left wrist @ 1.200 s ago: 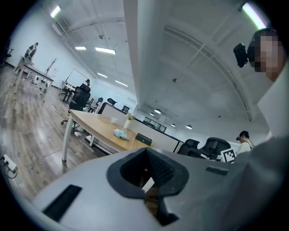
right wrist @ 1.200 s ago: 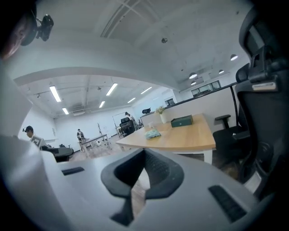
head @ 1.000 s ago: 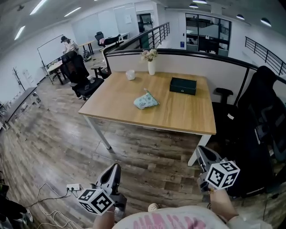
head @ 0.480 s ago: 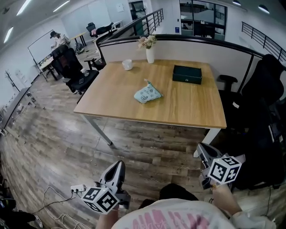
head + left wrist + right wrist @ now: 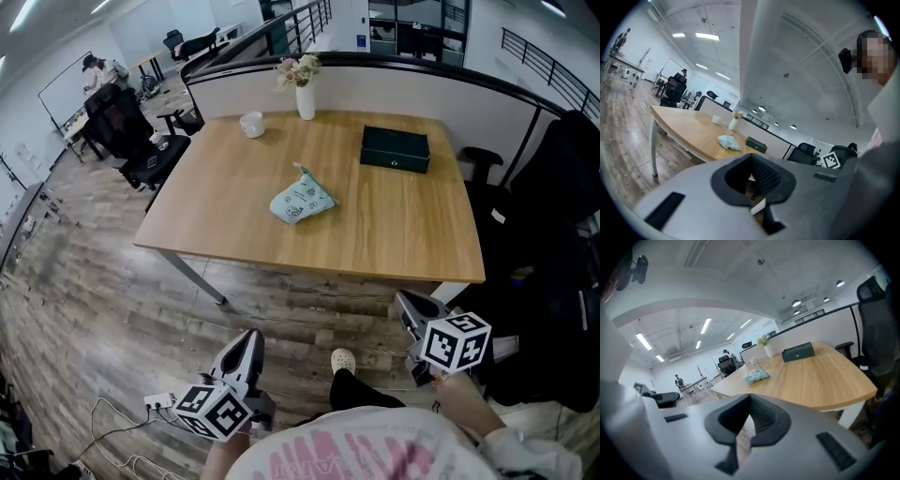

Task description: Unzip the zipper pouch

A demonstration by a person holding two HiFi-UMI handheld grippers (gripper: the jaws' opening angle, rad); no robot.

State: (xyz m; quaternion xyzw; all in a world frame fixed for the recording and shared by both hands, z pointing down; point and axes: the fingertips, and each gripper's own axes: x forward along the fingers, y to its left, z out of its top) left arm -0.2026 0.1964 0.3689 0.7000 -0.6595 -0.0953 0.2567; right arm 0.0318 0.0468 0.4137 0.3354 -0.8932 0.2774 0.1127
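A pale green zipper pouch [image 5: 301, 201] lies near the middle of the wooden table [image 5: 234, 225]; it also shows small in the left gripper view [image 5: 728, 142] and the right gripper view [image 5: 756, 375]. My left gripper [image 5: 248, 345] hangs low over the floor, well short of the table's near edge, jaws shut and empty. My right gripper [image 5: 410, 307] is at the lower right, just below the table's near right corner, also shut with nothing held. Both are far from the pouch.
A dark green box [image 5: 395, 149] sits at the table's far right, a white cup [image 5: 251, 124] and a vase of flowers [image 5: 304, 92] at the far edge. Black office chairs [image 5: 553, 216] stand to the right. A power strip and cables [image 5: 155, 404] lie on the floor at left.
The table has drawn closer and larger in the head view. Both grippers have come nearer to its front edge, still shut.
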